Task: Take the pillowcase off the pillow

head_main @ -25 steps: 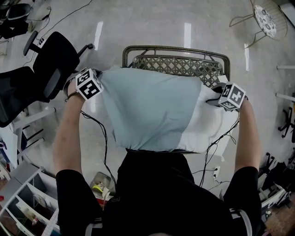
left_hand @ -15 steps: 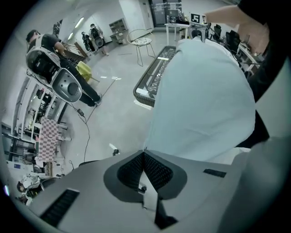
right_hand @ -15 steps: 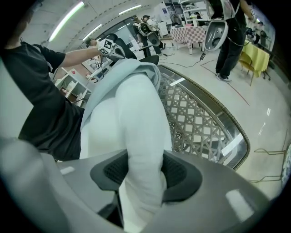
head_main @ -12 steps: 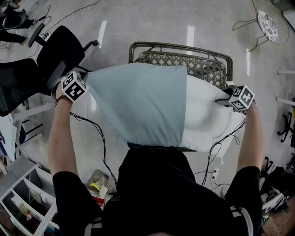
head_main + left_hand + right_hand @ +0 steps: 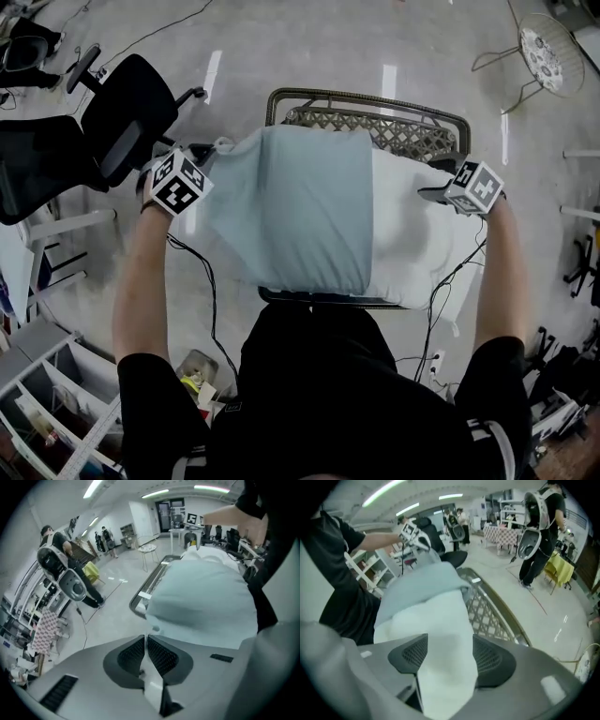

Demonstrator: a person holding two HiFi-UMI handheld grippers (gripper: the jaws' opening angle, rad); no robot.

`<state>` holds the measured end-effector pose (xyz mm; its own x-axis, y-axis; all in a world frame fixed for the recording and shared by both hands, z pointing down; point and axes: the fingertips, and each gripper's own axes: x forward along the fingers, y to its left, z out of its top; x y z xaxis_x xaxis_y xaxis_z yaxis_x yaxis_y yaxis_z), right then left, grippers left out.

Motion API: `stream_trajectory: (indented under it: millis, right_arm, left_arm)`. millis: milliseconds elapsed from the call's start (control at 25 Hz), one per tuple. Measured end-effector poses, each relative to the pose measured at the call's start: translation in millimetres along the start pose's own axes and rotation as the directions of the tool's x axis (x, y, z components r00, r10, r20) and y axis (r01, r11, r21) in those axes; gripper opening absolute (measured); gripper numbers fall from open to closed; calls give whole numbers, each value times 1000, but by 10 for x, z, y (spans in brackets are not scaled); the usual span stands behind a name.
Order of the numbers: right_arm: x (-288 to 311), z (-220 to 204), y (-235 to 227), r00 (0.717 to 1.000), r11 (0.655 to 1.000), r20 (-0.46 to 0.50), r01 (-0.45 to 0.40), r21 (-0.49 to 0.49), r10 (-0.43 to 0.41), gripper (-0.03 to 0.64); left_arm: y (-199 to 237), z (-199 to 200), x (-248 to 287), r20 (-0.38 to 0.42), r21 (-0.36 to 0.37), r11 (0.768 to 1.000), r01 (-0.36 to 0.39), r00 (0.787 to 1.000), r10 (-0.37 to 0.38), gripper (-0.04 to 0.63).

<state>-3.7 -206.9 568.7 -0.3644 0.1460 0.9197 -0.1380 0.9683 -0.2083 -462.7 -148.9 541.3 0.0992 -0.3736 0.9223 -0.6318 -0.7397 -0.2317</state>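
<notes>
Pillowcase (image 5: 300, 206) about half off pillow (image 5: 417, 230); left tongs (image 5: 145, 637) clenched on its corner; right tongs (image 5: 450, 644) jaws just opening, bare pillow end between them

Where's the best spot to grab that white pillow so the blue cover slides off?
Probably the pillow's bare white end, from the right: it alone sticks out of the pillowcase, soft enough to pinch, and holding there opposes the cover sliding left.

Glossy grey floor (image 5: 300, 47); woven chair (image 5: 375, 131); black office chair (image 5: 122, 108); possibly shelving (image 5: 56, 412) lower left.
</notes>
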Motion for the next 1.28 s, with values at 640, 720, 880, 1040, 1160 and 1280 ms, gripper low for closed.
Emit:
stream_trajectory:
  millis: [640,720,880,1040,1160,1280]
  right_arm:
    - [1036,418,89,978,978,-57,-202,-50,199,503]
    - [1144,400,153,962,963,-83,-264,-56,259,502]
    - [1140,411,217,934,933,-126,-346,-96,333,425]
    - [936,435,334,920,914,-127,-387,-122,372,297]
    - [738,477,378,915,908,-86,-402,-118,394,259]
    - [575,496,416,915,909,-39,-403,-111,401,252]
  left_arm:
    - [-377,628,1382,-21,235,948,213,977,-214,269]
    - [-383,680,1484,-9,265,935,237,970,-243,275]
    - [-426,708,1566,-55,336,894,295,954,-295,181]
    - [-428,694,1462,-79,359,892,276,961,-266,8]
    - [-336,663,1292,-73,321,910,260,965,-250,6]
    - [-261,607,1059,-70,304,917,256,967,-247,6]
